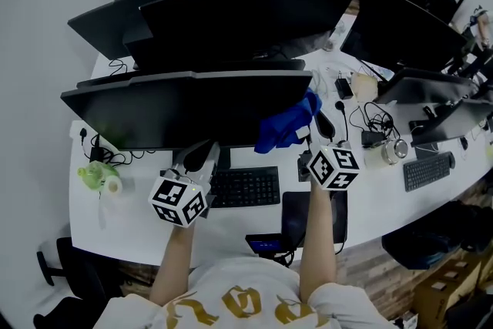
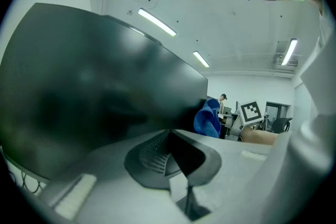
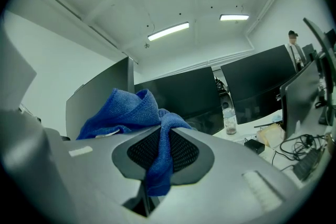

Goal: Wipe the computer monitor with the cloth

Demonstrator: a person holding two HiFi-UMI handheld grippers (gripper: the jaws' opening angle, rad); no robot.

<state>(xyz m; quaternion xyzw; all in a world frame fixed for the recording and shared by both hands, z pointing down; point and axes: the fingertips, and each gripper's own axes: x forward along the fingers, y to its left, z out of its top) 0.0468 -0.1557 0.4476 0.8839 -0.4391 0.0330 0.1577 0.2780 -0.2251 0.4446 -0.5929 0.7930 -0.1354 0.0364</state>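
Observation:
A wide dark monitor (image 1: 185,108) stands just ahead of me on the white desk (image 1: 131,227). A blue cloth (image 1: 289,123) hangs bunched against the monitor's right end. My right gripper (image 1: 310,139) is shut on it. In the right gripper view a fold of the blue cloth (image 3: 131,110) runs down between the jaws of the right gripper (image 3: 160,152). My left gripper (image 1: 202,156) sits low in front of the monitor's stand. Its jaws are pressed together on nothing in the left gripper view (image 2: 170,152). There the dark screen (image 2: 94,92) fills the left, with the cloth (image 2: 208,119) at its far end.
A black keyboard (image 1: 245,186) lies under the monitor, with a dark tablet (image 1: 296,216) near the desk's front edge. A green object and a tape roll (image 1: 96,176) sit at the left. More monitors (image 1: 246,19) stand behind. Cables, another keyboard (image 1: 427,169) and a bottle (image 3: 229,119) crowd the right.

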